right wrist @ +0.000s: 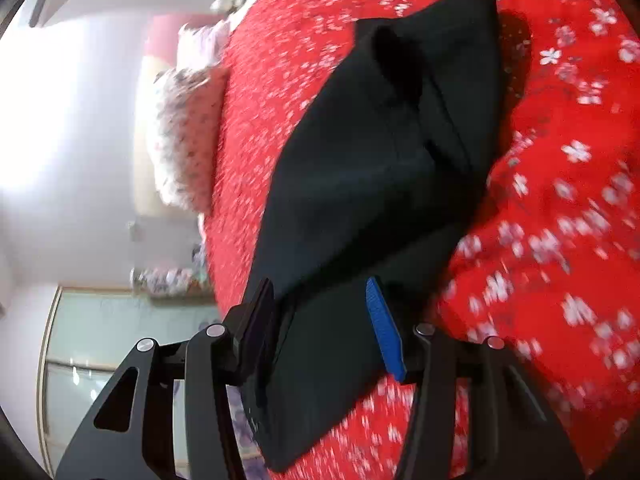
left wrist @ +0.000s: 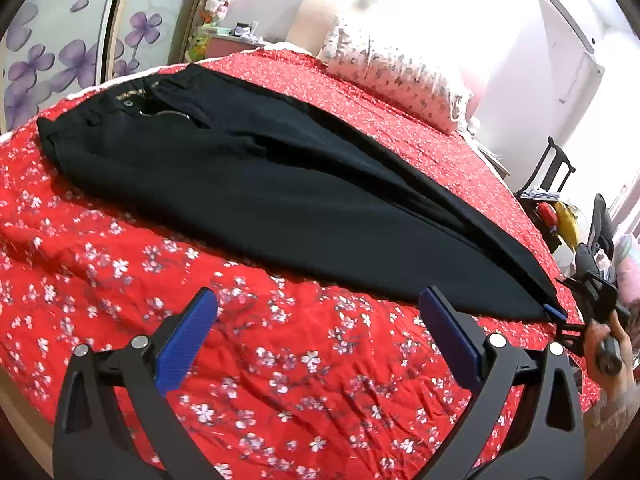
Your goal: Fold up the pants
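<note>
Black pants (left wrist: 256, 176) lie lengthwise on the red floral bedspread (left wrist: 248, 360), waistband at the far left, leg hems at the right. My left gripper (left wrist: 320, 320) is open and empty, hovering above the bedspread just in front of the pants' near edge. My right gripper (left wrist: 558, 314) sits at the hem end in the left wrist view. In the right wrist view the right gripper (right wrist: 320, 300) is open, its jaws standing either side of the pants (right wrist: 380, 152) hem, with cloth lying between the fingers.
A floral pillow (left wrist: 396, 72) lies at the head of the bed beyond the pants. A wardrobe with purple flowers (left wrist: 52, 52) stands at the left. A black chair with clutter (left wrist: 552, 192) stands past the bed's right edge.
</note>
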Tool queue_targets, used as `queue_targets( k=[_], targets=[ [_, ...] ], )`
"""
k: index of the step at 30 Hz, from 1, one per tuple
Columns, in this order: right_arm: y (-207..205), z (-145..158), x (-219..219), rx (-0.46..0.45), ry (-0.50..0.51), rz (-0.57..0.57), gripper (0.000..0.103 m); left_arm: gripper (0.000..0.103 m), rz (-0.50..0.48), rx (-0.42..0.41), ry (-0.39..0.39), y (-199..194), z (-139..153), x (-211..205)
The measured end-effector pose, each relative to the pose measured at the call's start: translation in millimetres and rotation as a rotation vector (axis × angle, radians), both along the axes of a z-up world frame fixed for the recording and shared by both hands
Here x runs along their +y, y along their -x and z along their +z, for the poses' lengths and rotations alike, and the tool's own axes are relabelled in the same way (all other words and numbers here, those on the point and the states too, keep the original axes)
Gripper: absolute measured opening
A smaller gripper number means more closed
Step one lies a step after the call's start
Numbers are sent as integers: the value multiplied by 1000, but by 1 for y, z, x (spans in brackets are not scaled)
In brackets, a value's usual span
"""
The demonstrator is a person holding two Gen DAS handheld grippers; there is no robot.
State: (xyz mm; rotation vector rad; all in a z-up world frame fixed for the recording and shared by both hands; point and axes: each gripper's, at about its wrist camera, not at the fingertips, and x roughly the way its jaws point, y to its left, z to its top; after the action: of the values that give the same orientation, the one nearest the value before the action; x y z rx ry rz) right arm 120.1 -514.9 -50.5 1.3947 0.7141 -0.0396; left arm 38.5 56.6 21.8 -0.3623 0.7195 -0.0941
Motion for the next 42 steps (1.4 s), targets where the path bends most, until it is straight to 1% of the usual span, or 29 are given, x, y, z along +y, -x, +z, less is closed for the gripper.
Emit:
queue_targets(
  k=[2,5,6,7,8,9,11,12,13,15,16,17,18,19,21,22,23,24,25,26,27,28,30,32,33,35,38,40,42],
  targets=[
    [-7,-5,0,27,-5,-36,51,101,8,-4,-1,0,1,4],
    [-10,-12,3,54,-10,-86,45,101,22,4,12,-1,-2,10],
    [-13,-11,3,57,7,-96,35,101,25,8,17,-1,-3,11],
    [-16,-10,0,59,36,-111,21,101,26,11,21,-1,-3,12],
    [-18,-10,-3,61,54,-119,14,101,26,15,21,-2,-4,13],
    [-22,-8,-7,58,67,-121,6,101,25,17,18,-2,-4,13],
    [-22,4,-15,-16,91,-128,4,101,25,9,7,0,-3,14],
    [-19,17,-18,-89,121,-127,4,101,26,2,-1,1,-2,15],
    [-15,36,-19,-173,196,-116,4,101,27,-3,-8,2,-1,15],
    [0,60,-16,-262,374,-94,4,101,30,-16,-17,3,0,17],
    [4,61,-15,-247,422,-85,4,101,31,-17,-14,3,0,18],
    [8,54,-16,-200,444,-75,4,101,32,-15,-2,2,0,19],
    [10,43,-18,-142,435,-62,4,101,31,-11,10,2,-1,20],
    [14,24,-20,-73,398,-53,4,101,30,-7,17,2,-1,20],
    [19,-8,-20,28,331,-39,4,101,24,2,31,1,-2,21],
    [21,-10,-19,17,335,-43,4,101,27,2,39,2,-1,21],
    [22,-7,-16,13,362,-37,4,101,30,-1,42,3,0,22],
    [21,-2,-13,29,385,-28,10,101,34,-4,41,3,0,23],
    [20,0,-12,43,381,-25,16,101,37,-6,37,4,1,24],
    [20,2,-12,60,367,-20,18,101,40,-6,34,4,1,26],
    [22,5,-12,72,349,-19,25,101,40,-4,36,4,1,27],
    [27,9,-9,73,345,-28,36,101,41,-3,41,3,1,29],
    [33,19,0,32,335,-45,48,101,49,-2,53,3,0,31],
    [28,29,20,-60,302,-2,48,101,47,0,59,0,0,31],
    [21,31,31,-88,279,38,49,101,39,1,60,0,0,30],
    [-2,25,56,-109,177,141,48,101,21,-8,58,-2,0,28],
    [-27,4,83,-85,43,202,48,101,2,-63,55,4,4,25],
    [-40,-6,97,-51,23,216,48,101,3,-80,58,7,6,24],
    [-52,-13,104,-23,41,207,47,101,9,-62,64,8,6,28]
  ],
)
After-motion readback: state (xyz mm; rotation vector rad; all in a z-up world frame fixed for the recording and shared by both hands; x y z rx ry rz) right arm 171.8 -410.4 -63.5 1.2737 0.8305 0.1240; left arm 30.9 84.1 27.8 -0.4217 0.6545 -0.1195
